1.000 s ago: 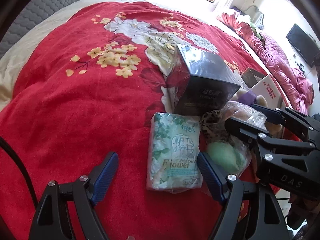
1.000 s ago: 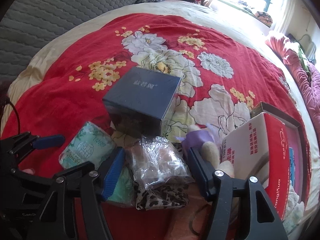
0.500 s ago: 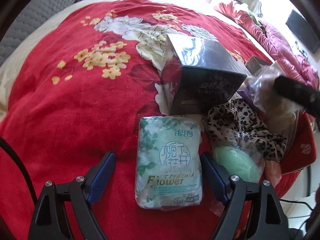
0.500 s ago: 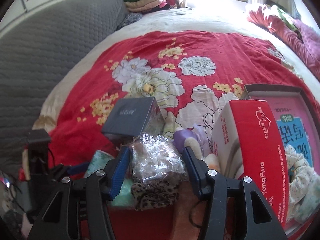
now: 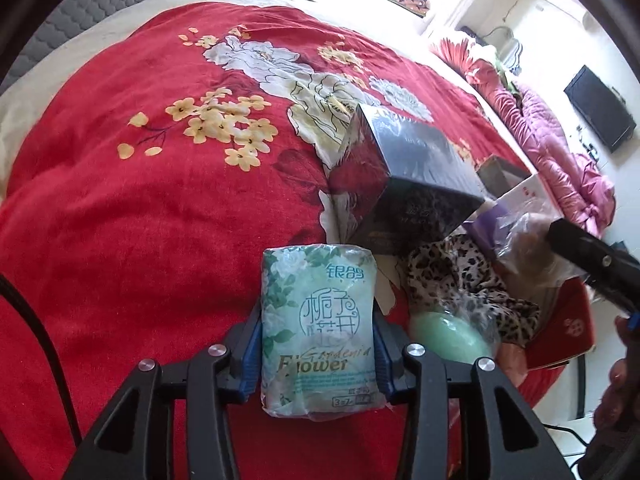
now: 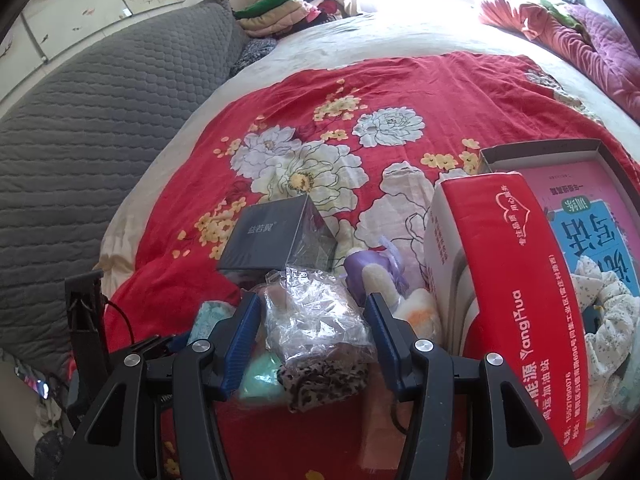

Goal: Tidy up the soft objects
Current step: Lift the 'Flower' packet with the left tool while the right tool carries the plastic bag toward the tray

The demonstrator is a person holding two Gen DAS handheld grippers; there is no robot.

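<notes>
Your left gripper (image 5: 318, 354) is clamped on the Gardenia Flower tissue pack (image 5: 319, 330) just in front of the dark box (image 5: 408, 184), ready for lifting, while your right gripper (image 6: 312, 342) grips the crinkled plastic bag (image 6: 316, 316) beside it.

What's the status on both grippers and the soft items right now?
Left gripper shut on tissue pack. Right gripper shut on crinkly clear bag. Dark box sits just beyond; leopard cloth beside the pack.
</notes>
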